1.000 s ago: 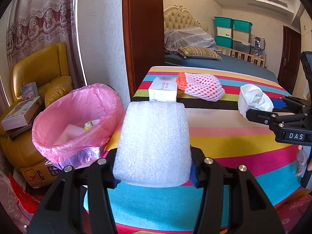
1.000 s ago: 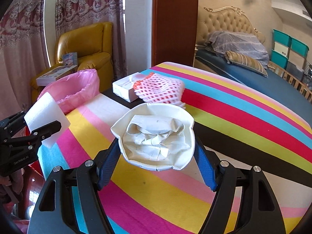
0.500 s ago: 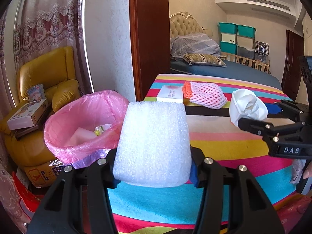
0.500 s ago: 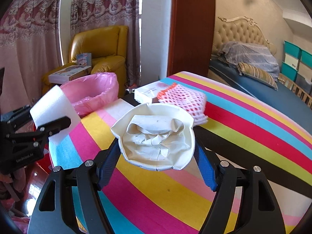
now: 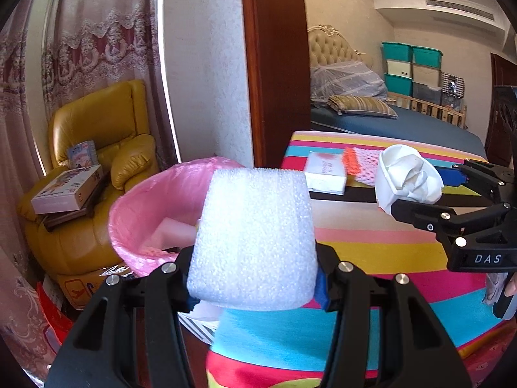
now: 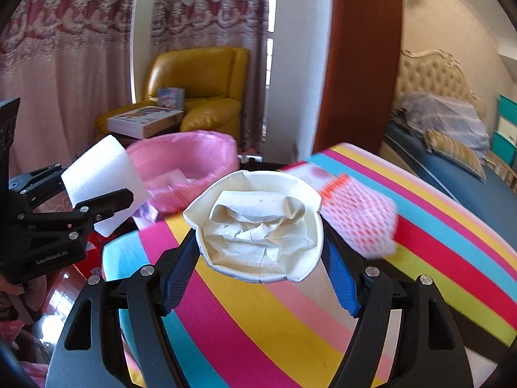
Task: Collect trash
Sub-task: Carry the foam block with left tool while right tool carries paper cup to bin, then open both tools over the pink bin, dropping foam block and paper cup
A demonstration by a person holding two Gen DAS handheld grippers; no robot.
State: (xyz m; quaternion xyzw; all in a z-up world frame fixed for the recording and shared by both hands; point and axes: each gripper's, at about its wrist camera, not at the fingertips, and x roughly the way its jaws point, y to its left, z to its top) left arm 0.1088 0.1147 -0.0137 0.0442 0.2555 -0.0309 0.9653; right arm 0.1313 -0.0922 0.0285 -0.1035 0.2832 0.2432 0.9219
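Observation:
My left gripper is shut on a white foam block, held over the table's left end beside the pink-lined trash bin. The block also shows in the right wrist view, with the bin behind it. My right gripper is shut on a crumpled white paper cup, held above the striped table; the cup also shows in the left wrist view. A white box and a pink-orange foam net lie on the table.
The striped tablecloth covers the table. A yellow armchair with boxes stands behind the bin. A wooden door frame and a bed lie beyond the table. The bin holds pieces of trash.
Both grippers have moved left toward the bin with their loads. The bin now sits closer and more central in both views.

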